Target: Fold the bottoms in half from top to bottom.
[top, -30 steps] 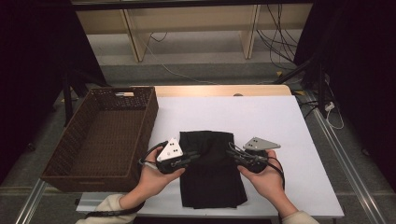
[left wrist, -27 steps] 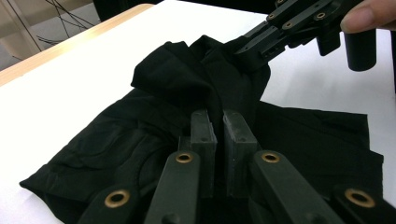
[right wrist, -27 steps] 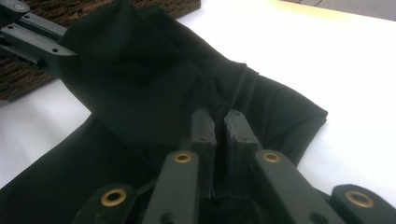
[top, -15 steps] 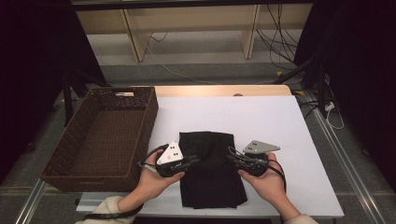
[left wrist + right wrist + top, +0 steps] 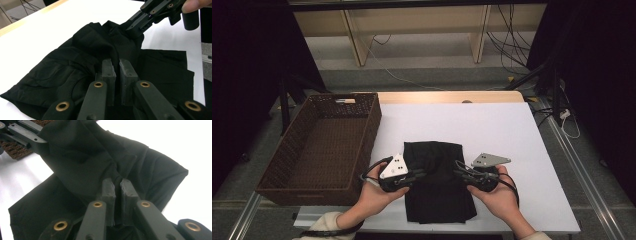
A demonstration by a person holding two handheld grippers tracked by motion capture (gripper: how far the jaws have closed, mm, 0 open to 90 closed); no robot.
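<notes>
A: Here, at the table's near edge, a person's left hand point(image 5: 372, 197) and right hand point(image 5: 499, 197) each held a gripper against the black cloth point(image 5: 437, 185).

B: And how did the jaws stand?

A: Nearly closed on both. The left gripper point(image 5: 117, 72) had its two pads drawn almost together, with a ridge of the cloth pinched between them. The right gripper point(image 5: 117, 188) did the same, its pads clamped on a bunched fold.

B: Where did the cloth lie?

A: On the white table point(image 5: 512, 135), toward the near edge, a little left of the middle. Its near part lay flat in a folded slab. The middle part was gathered up between the two grippers, which gripped it from opposite sides, left and right.

B: Did each gripper show from the other's camera?

A: Yes. In the left gripper view the right gripper point(image 5: 140, 21) bit into the cloth's far side, with a fingertip at the upper right corner. In the right gripper view the left gripper point(image 5: 37, 145) held the cloth at the upper left.

B: And farther out?

A: A brown wicker basket point(image 5: 357, 127) stood just left of the cloth, along the table's left side. A grey three-cornered plate sat on top of each gripper. Beyond the table's far wooden edge stood pale shelf legs point(image 5: 482, 32), with cables point(image 5: 512, 40) trailing over the floor.
</notes>
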